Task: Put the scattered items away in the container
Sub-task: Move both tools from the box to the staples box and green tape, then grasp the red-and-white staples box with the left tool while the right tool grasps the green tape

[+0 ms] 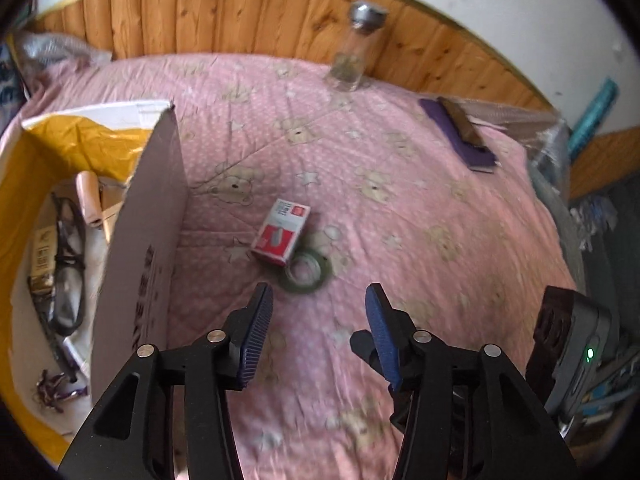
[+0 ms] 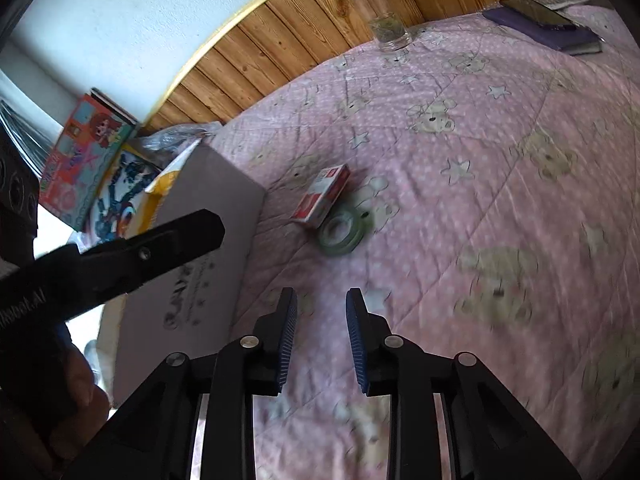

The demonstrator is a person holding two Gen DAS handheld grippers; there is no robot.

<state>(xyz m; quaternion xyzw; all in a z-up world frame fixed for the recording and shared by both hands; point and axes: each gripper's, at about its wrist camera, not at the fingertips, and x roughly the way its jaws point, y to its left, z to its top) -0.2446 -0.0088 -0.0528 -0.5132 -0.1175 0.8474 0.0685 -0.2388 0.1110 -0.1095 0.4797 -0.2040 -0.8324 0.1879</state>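
Box (image 1: 140, 240) holds glasses (image 1: 70, 248) | staple box (image 1: 281, 231), tape roll (image 1: 306, 270) left mid-bed | left gripper (image 1: 318, 300), right gripper (image 2: 321, 304) released, empty

Red-white staple box (image 1: 281, 231) touches green tape roll (image 1: 306, 271) beside open carton (image 1: 140, 248).

Quilted cloth bedspread (image 1: 400, 200), varnished wood panelling (image 1: 240, 12) (knotty), clear glass jar (image 1: 352, 56), metal-capped.

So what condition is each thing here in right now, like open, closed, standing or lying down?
Left gripper: open, empty.
Right gripper: open, empty.
Cardboard box: open, items already inside.
Glasses: lying in the box.
Staple box: closed, lying flat on the quilt.
Tape roll: lying flat, touching the staple box.
Glass jar: upright, lid on.
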